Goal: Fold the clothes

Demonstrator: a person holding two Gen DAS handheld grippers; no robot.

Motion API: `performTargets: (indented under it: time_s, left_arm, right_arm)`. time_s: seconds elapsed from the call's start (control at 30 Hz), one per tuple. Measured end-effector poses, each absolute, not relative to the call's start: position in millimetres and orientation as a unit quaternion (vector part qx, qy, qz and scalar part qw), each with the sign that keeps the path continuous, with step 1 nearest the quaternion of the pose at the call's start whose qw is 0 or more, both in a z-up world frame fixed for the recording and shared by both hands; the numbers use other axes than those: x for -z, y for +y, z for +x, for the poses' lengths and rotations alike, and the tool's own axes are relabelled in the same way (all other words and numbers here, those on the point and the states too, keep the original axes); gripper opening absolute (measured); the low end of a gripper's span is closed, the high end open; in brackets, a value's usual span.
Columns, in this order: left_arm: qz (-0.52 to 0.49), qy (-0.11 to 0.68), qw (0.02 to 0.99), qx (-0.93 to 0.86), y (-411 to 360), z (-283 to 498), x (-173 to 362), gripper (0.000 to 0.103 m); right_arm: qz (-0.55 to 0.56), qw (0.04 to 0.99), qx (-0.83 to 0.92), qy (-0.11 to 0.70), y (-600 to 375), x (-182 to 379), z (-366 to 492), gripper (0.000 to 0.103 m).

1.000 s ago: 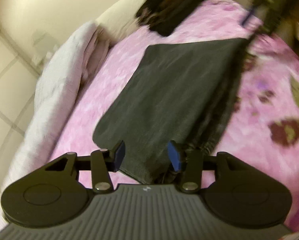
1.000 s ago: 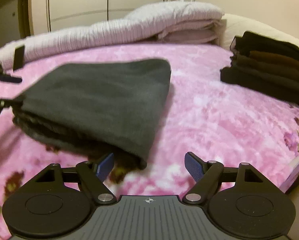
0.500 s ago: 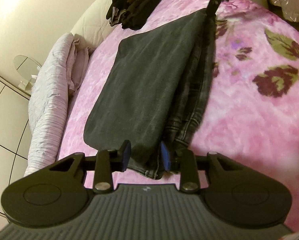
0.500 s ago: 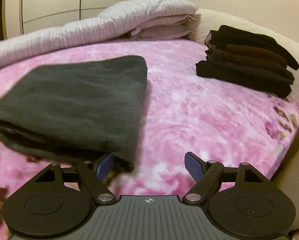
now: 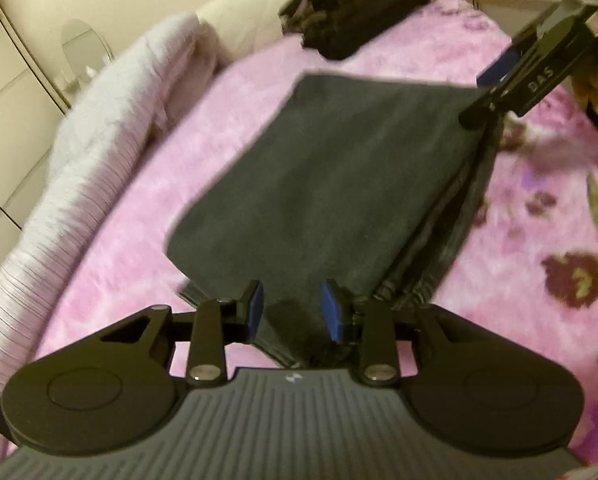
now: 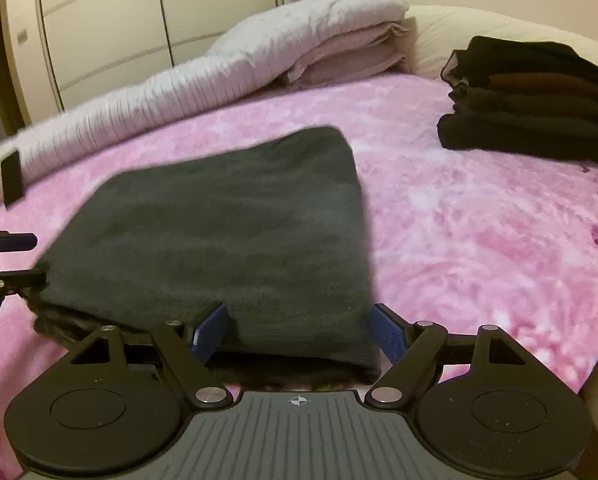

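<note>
Matt dark-grey cloth garment (image 5: 331, 184), fuzzy pink blanket (image 6: 479, 240), ribbed white quilt (image 6: 179, 92)

Left tongs (image 5: 293, 312): jaws parted, blue pads (image 5: 255, 310) facing each other across a moderate gap, nothing clamped between them. Right tongs (image 6: 297, 330): jaws spread wide, blue pads (image 6: 387, 338) angled outward. In the left wrist view, the right tongs (image 5: 495, 76) enter from the upper right; in the right wrist view, the left tongs (image 6: 9, 260) show at the left edge, fingers apart.
</note>
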State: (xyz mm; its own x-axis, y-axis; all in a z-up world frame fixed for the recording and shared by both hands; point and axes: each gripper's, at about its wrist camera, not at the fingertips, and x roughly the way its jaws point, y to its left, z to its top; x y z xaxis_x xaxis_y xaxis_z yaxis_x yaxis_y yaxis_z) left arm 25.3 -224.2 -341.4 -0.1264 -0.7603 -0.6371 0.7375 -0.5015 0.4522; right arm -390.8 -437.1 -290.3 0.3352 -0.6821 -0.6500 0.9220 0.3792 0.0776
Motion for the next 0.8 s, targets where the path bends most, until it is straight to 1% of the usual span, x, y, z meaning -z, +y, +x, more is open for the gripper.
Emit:
performTargets:
  time_s: [0.07, 0.13, 0.2, 0.23, 0.4, 0.57, 0.67, 0.7, 0.73, 0.8]
  left_arm:
    - [0.437, -0.020, 0.498, 0.748, -223.4, 21.5, 343.6, 0.024]
    - [0.442, -0.027, 0.497, 0.746, -222.5, 17.8, 345.7, 0.014]
    - [0.444, -0.031, 0.496, 0.746, -222.8, 16.3, 341.6, 0.013]
    - [0.434, -0.024, 0.499, 0.750, -225.2, 19.5, 335.8, 0.017]
    - [0.400, 0.012, 0.524, 0.752, -259.6, 34.3, 309.6, 0.026]
    - [0.410, 0.025, 0.536, 0.738, -317.5, 39.1, 300.6, 0.027]
    - [0.430, 0.044, 0.531, 0.729, -348.7, 43.2, 313.3, 0.027]
    - [0.434, 0.053, 0.530, 0.726, -354.3, 45.8, 320.0, 0.027]
    - [0.438, 0.062, 0.529, 0.724, -359.9, 48.4, 326.8, 0.027]
    - [0.427, 0.086, 0.533, 0.725, -367.5, 56.1, 336.2, 0.027]
  right_arm:
    - [0.217, 0.787, 0.505, 0.281, -437.2, 292.7, -389.4, 0.078]
    - [0.219, 0.788, 0.499, 0.288, -438.0, 290.7, -390.6, 0.078]
    - [0.230, 0.790, 0.493, 0.283, -439.0, 284.9, -395.2, 0.078]
    - [0.234, 0.796, 0.490, 0.268, -439.1, 278.7, -399.9, 0.078]
    - [0.229, 0.815, 0.469, 0.253, -467.1, 259.9, -403.8, 0.078]
    - [0.204, 0.834, 0.445, 0.254, -526.6, 256.5, -396.0, 0.078]
    - [0.200, 0.851, 0.418, 0.248, -569.1, 258.7, -386.5, 0.077]
    - [0.198, 0.854, 0.410, 0.250, -581.6, 260.6, -381.4, 0.074]
    - [0.205, 0.856, 0.402, 0.253, -594.7, 264.0, -375.8, 0.067]
    - [0.220, 0.858, 0.386, 0.258, -621.2, 271.3, -364.6, 0.066]
